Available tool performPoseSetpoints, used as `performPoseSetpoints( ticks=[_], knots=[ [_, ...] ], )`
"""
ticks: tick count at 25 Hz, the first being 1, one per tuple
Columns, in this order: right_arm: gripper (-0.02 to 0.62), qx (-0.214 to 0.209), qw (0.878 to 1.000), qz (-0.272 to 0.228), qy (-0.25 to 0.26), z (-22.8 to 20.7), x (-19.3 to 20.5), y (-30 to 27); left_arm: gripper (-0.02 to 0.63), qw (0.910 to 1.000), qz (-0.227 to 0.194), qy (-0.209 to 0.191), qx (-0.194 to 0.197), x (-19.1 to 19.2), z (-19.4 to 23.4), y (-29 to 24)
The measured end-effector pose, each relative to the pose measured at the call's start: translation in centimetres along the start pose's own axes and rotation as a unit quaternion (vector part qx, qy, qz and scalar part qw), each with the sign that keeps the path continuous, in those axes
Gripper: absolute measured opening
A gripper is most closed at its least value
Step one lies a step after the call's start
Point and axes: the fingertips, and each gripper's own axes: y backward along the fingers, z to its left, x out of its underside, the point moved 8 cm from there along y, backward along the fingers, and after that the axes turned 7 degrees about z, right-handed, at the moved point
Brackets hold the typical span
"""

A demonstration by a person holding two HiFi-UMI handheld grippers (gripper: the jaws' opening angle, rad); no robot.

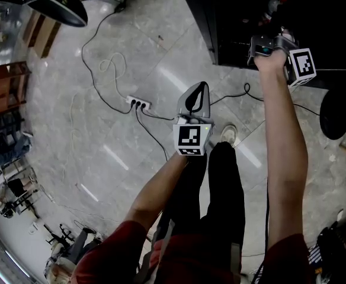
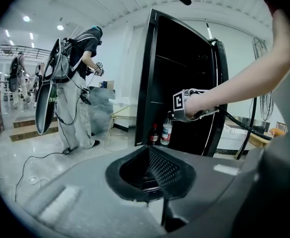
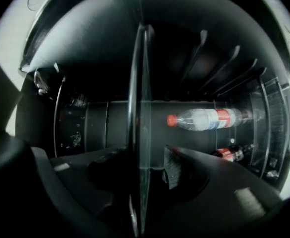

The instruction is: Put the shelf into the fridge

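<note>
My right gripper (image 3: 140,168) reaches level into the dark fridge (image 2: 180,78), whose interior fills the right gripper view. A clear glass shelf (image 3: 140,103) runs edge-on between its jaws. The ribbed right pad (image 3: 173,166) stands off the glass with a gap, so this gripper is open. In the head view the right gripper (image 1: 263,44) is at the black fridge (image 1: 244,10) at the upper right. My left gripper (image 1: 198,93) hangs over the floor in the middle, jaws together and nothing in them. From the left gripper (image 2: 149,150) I see the right arm at the fridge.
A clear bottle with a red cap (image 3: 204,119) and a cola bottle (image 3: 230,153) are inside the fridge. Two bottles (image 2: 161,132) stand at its bottom. A power strip (image 1: 138,104) with cables lies on the floor. Another person (image 2: 80,78) stands at the left.
</note>
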Motion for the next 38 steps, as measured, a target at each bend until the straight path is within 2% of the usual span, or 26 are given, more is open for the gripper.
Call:
performPoseSetpoints(
  ticks=[10,15,20,23,30,38],
  knots=[
    [0.198,0.0,0.999,0.0,-0.034,0.5,0.8,6.7,0.006,0.9999,-0.011,0.002,-0.008,-1.1,-0.8,1.0],
    [0.198,0.011,0.999,0.006,-0.044,0.9,1.4,10.8,0.006,0.9998,-0.019,0.001,-0.01,-2.7,-1.1,1.8],
    [0.198,0.032,0.999,0.026,-0.02,1.8,1.1,15.7,0.006,0.9996,-0.024,0.0,-0.017,-4.2,-1.4,2.9],
    [0.195,0.048,0.997,0.037,-0.041,2.4,1.3,18.7,0.006,0.9994,-0.027,-0.005,-0.02,-5.2,-1.7,4.3],
    [0.192,0.079,0.993,0.08,-0.035,5.9,1.2,24.2,0.006,0.9994,-0.021,0.003,-0.029,-8.1,-3.7,9.8],
    [0.187,0.082,0.984,0.158,0.0,11.0,2.8,27.6,0.006,0.9971,-0.05,0.008,-0.057,-11.6,-4.5,15.9]
  ],
)
